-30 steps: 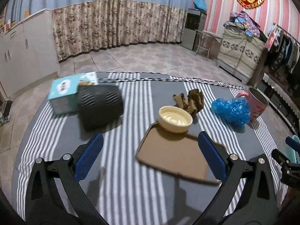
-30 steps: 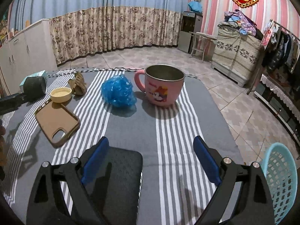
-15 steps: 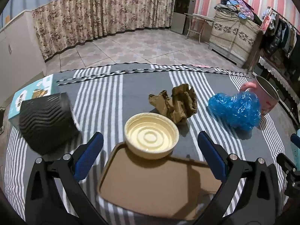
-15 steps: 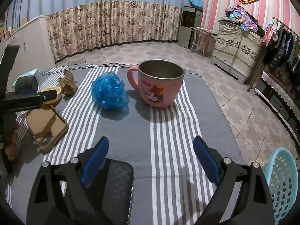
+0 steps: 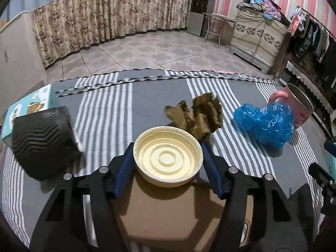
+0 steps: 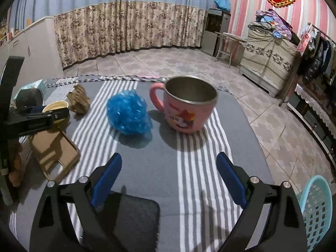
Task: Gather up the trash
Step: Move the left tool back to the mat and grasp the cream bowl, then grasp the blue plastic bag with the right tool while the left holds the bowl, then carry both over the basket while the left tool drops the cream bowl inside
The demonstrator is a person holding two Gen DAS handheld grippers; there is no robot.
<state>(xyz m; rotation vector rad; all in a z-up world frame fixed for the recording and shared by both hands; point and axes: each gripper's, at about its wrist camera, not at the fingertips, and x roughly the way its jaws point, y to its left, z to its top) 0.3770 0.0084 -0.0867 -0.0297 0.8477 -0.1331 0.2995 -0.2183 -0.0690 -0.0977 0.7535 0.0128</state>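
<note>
Left hand-held gripper (image 5: 168, 157): jaws closing around the cream lid (image 5: 168, 159); pads seemingly touching its rim.
Cream lid: on the brown phone case (image 5: 178, 216); crumpled brown paper (image 5: 199, 115) just behind.
Right hand-held gripper (image 6: 168, 180): wide, nothing between.

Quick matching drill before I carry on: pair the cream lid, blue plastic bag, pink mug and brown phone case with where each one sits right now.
Things:
1. cream lid
2. blue plastic bag
3. pink mug
4. brown phone case

Places:
A. lying flat on the cloth, partly under the lid
B. between the left gripper jaws, which are closing
C. upright, to the right of the bag in the right wrist view
D. between the crumpled brown paper and the mug

Pairs: 1-B, 2-D, 3-C, 4-A
</note>
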